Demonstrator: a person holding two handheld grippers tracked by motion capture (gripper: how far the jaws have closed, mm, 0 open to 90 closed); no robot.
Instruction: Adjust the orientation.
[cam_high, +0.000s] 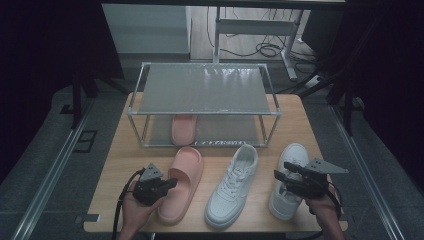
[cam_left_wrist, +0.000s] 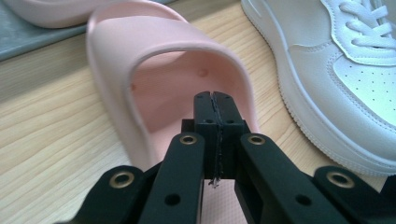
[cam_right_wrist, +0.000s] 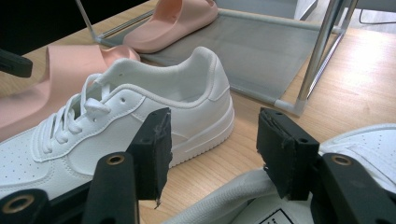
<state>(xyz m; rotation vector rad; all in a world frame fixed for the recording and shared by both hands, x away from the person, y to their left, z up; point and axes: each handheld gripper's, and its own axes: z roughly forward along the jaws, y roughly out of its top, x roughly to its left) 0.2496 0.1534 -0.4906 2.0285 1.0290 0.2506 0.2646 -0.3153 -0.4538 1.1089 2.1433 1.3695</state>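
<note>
Pink slide (cam_high: 182, 183) on table: left claw (cam_high: 171, 182) closed, empty, over its footbed; right claw (cam_high: 280, 175) wide above white sneaker (cam_high: 289, 181).

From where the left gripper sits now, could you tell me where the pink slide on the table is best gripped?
Probably the strap of the pink slide: it arches clear of the footbed, giving one jaw room beneath. The left gripper, now shut, could open and come in from the heel end it faces, pinching the strap's rim top and bottom.
</note>
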